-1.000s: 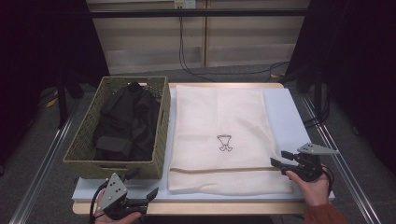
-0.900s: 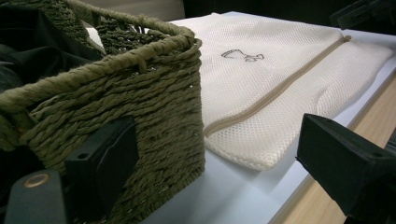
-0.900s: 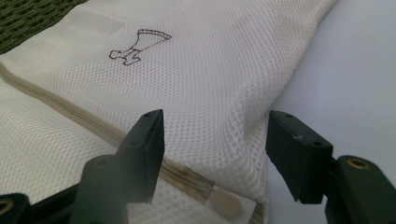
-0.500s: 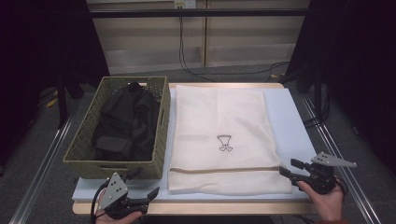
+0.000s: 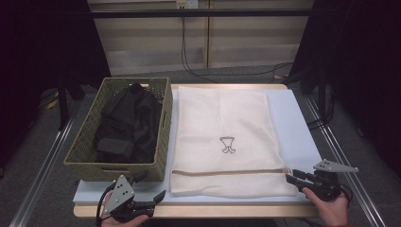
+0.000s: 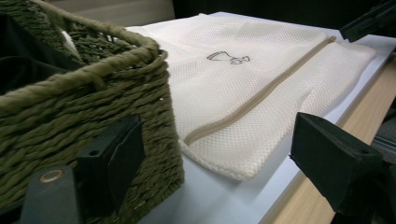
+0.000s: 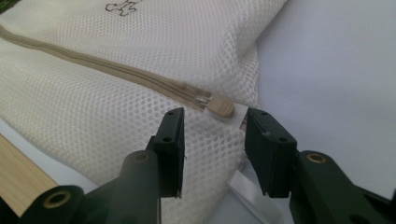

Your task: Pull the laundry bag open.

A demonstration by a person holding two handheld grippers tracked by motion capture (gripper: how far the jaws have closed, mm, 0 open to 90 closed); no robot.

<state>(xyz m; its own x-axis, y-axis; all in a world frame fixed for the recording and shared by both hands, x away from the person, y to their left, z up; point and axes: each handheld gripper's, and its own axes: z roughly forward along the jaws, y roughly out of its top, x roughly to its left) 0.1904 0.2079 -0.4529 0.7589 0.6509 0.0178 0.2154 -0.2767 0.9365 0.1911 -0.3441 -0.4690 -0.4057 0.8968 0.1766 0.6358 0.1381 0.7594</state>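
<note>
A cream mesh laundry bag [image 5: 222, 123] lies flat on the white mat, its tan zipper [image 5: 227, 171] running across near the front edge. My right gripper [image 5: 291, 176] sits at the bag's front right corner. In the right gripper view the zipper's pull tab [image 7: 219, 106] lies just ahead of the right gripper [image 7: 215, 119], between its jaws. These have just been closing, but the pads do not touch the tab. My left gripper [image 5: 150, 188] rests at the front left, open, its jaws having narrowed a little with nothing gripped. The left gripper [image 6: 217, 140] faces the basket's corner and the bag [image 6: 261, 60].
A green woven basket [image 5: 163, 127] holding black clothes [image 5: 127, 123] stands left of the bag, its near corner [image 6: 93, 79] close to my left jaw. The white mat [image 5: 293, 123] shows bare to the bag's right. The table's wooden edge [image 5: 213, 210] runs along the front.
My right gripper has shifted right and toward the front edge, and its jaws have narrowed around the zipper's end. The left gripper has stayed in place.
</note>
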